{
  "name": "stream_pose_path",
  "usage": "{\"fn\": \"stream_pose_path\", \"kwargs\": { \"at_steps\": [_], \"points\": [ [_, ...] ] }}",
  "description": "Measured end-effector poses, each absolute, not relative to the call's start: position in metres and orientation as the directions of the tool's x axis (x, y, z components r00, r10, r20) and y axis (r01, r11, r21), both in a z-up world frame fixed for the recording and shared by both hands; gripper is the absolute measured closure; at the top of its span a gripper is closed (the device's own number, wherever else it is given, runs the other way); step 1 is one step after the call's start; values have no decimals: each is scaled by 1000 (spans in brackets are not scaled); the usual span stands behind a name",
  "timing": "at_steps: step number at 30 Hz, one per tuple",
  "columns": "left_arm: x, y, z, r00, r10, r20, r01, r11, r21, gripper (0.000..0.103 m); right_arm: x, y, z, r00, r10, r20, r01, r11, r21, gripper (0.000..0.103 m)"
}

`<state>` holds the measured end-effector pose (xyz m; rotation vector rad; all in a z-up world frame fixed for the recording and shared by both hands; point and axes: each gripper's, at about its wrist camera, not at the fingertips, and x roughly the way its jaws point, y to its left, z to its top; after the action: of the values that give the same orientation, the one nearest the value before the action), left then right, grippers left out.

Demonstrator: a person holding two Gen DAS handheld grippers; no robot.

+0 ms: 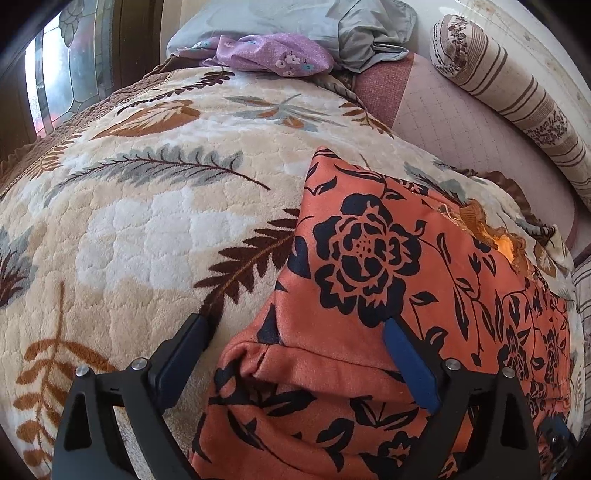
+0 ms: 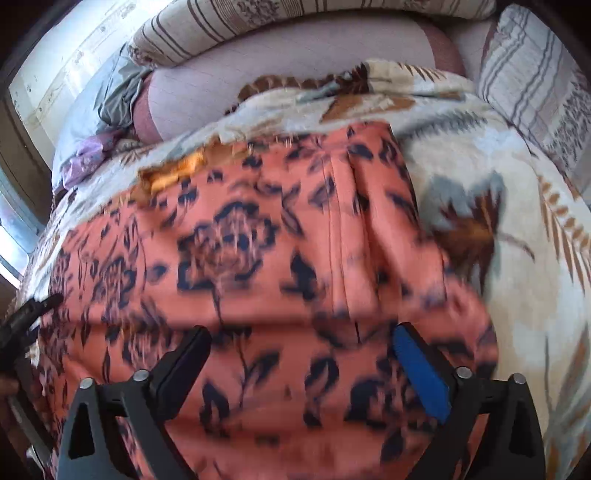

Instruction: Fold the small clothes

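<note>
A bed is covered by a plush leaf-print blanket (image 1: 155, 206), with a stained-glass window (image 1: 70, 62) at the far side. Piled at the head are a striped bolster (image 1: 517, 92), grey bedding (image 1: 332, 26) and a lilac floral cloth (image 1: 273, 53). The orange floral garment (image 1: 388, 258) is spread on the blanket. The left gripper (image 1: 295, 325) is held apart over its folded edge; the right gripper (image 2: 301, 334) is spread above it too, nothing clamped.
</note>
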<state>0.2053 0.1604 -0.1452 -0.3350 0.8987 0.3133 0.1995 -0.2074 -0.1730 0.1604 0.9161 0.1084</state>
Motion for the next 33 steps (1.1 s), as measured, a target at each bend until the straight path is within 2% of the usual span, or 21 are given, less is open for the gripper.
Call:
{"fn": "stream_pose_path", "kwargs": {
  "at_steps": [3, 7, 9, 12, 15, 17, 20, 23, 28, 33],
  "points": [
    [198, 161, -145, 608, 112, -786, -391, 904, -173, 7, 164, -202, -174, 614, 115, -781, -54, 993, 103, 2],
    [180, 168, -143, 652, 55, -756, -376, 890, -259, 7, 122, -215, -178, 636, 143, -758, -53, 989, 141, 1],
    [166, 168, -140, 650, 49, -759, -373, 890, -262, 7, 111, -218, -179, 650, 145, -746, -60, 988, 140, 1],
    [134, 152, -132, 620, 171, -765, -395, 911, -116, 7, 106, -220, -181, 666, 157, -729, -68, 986, 150, 0],
    [84, 132, -115, 680, 240, -693, -360, 933, -29, 7, 103, -223, -181, 677, 180, -714, -74, 981, 177, 0],
    [50, 121, -107, 710, 241, -662, -313, 950, 9, 7, 100, -227, -180, 683, 199, -703, -78, 977, 201, 0],
    [8, 118, -110, 692, 196, -694, -274, 962, -1, 7, 103, -228, -180, 685, 224, -694, -92, 971, 223, 0],
    [-17, 134, -137, 595, 130, -793, -307, 949, -75, 7, 103, -230, -180, 688, 233, -688, -95, 968, 233, 0],
    [-31, 146, -138, 587, 77, -806, -333, 930, -154, 7, 93, -238, -180, 688, 271, -674, -100, 954, 281, 1],
    [-39, 136, -141, 555, 60, -829, -296, 946, -129, 7, 66, -237, -174, 612, 276, -741, -125, 959, 254, 1]
  ]
}}
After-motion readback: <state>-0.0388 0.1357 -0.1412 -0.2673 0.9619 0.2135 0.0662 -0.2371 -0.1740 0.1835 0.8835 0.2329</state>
